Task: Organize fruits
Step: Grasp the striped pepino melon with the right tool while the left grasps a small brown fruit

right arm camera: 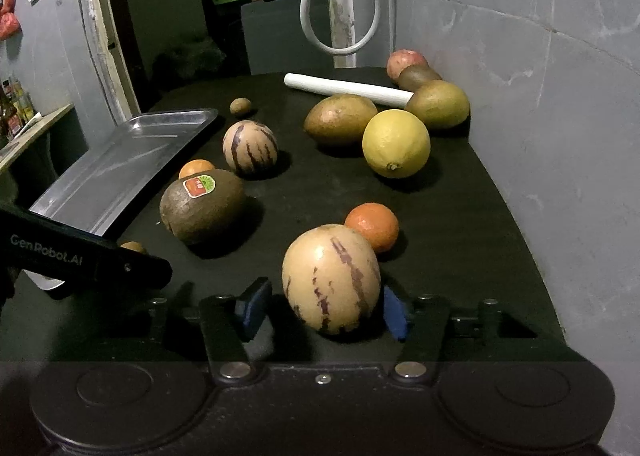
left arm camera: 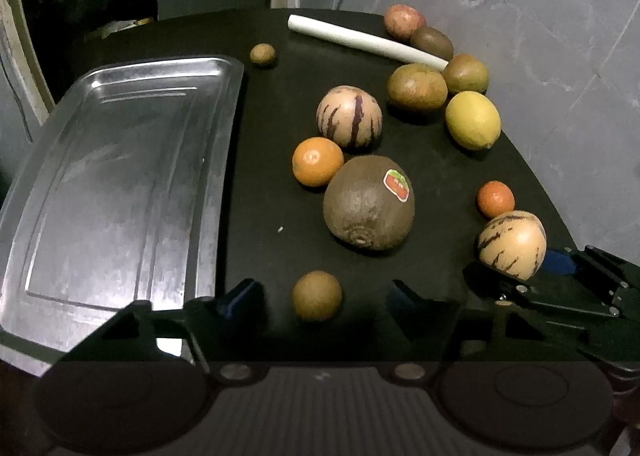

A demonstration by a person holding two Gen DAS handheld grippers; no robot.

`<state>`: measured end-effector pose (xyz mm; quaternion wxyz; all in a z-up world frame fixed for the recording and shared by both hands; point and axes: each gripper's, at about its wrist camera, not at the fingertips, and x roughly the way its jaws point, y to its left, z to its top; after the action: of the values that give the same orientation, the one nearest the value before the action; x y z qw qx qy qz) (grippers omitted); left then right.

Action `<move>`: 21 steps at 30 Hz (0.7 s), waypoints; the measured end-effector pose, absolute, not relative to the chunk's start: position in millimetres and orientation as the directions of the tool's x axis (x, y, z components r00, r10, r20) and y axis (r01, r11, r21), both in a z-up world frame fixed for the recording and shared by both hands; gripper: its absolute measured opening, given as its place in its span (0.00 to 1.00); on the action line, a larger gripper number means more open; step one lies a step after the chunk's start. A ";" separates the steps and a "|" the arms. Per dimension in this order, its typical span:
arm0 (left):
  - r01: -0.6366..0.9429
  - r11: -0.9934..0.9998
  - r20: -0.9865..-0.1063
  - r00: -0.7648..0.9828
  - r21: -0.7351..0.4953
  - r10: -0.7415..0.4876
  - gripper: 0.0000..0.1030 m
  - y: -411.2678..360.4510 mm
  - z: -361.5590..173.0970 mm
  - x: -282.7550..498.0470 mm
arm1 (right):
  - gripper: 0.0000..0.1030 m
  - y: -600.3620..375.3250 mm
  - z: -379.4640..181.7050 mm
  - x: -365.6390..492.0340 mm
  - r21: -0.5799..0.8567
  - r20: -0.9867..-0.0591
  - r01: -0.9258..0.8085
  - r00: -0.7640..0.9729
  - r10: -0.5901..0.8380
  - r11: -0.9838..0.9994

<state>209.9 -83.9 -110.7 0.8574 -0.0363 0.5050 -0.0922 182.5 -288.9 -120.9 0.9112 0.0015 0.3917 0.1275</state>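
Observation:
Several fruits lie on a black table (left arm camera: 280,127). A metal tray (left arm camera: 120,175) lies at the left and holds nothing. My left gripper (left arm camera: 318,296) is open, with a small brown fruit (left arm camera: 317,294) between its fingers. My right gripper (right arm camera: 324,308) is open around a striped pepino melon (right arm camera: 331,278); it also shows in the left wrist view (left arm camera: 512,244). A large stickered kiwi (left arm camera: 369,203), an orange (left arm camera: 317,161), a second striped melon (left arm camera: 349,116) and a lemon (left arm camera: 473,120) lie in the middle.
A white cylinder (left arm camera: 366,40) lies at the back among more brown and reddish fruits (left arm camera: 416,87). A small orange (left arm camera: 495,199) sits by the right melon. A tiny brown fruit (left arm camera: 263,55) lies behind the tray. A grey wall (right arm camera: 540,115) borders the table's right side.

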 end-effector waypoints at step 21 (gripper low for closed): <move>0.110 0.979 -0.845 0.494 -0.173 -0.205 0.27 -86.0 -107.7 199.5 | 0.51 -288.0 -118.0 165.0 0.158 -0.689 -0.174 0.685 0.235 0.972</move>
<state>199.5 -86.0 -107.7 0.8630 -0.0479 0.4946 -0.0913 165.0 -288.0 -118.0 0.9170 0.0399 0.3808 0.1117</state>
